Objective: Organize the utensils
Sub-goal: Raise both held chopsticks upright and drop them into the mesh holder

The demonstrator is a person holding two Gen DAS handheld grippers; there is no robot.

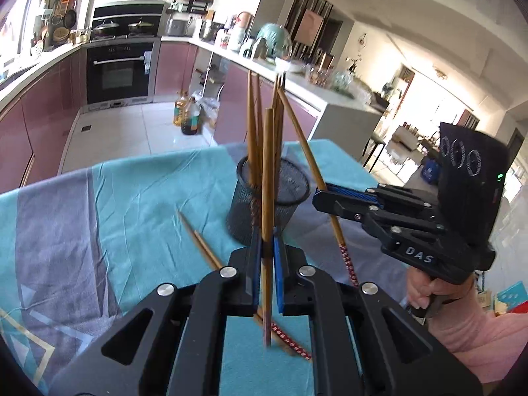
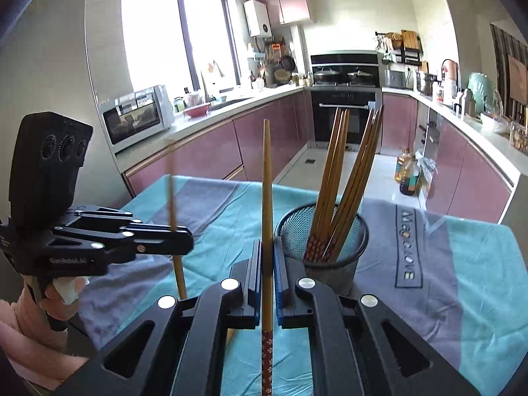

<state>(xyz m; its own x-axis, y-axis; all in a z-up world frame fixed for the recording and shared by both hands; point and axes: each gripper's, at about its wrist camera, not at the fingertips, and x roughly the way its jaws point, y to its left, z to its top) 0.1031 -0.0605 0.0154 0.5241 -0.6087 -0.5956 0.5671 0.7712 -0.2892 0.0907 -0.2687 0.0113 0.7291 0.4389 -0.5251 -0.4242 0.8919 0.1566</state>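
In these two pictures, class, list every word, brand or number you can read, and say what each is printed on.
"DAS": white letters on the body of the right claw.
"GenRobot.AI": faint lettering on the body of the left claw.
Dark lettering on the grey band of the tablecloth: runs sideways, too distorted to read with certainty.
Labels on the floor bottles: too small to read.

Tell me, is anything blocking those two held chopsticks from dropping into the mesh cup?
Nothing visible does. The mesh cup is open-topped; only the chopsticks already inside crowd it, leaving free room on its near side.
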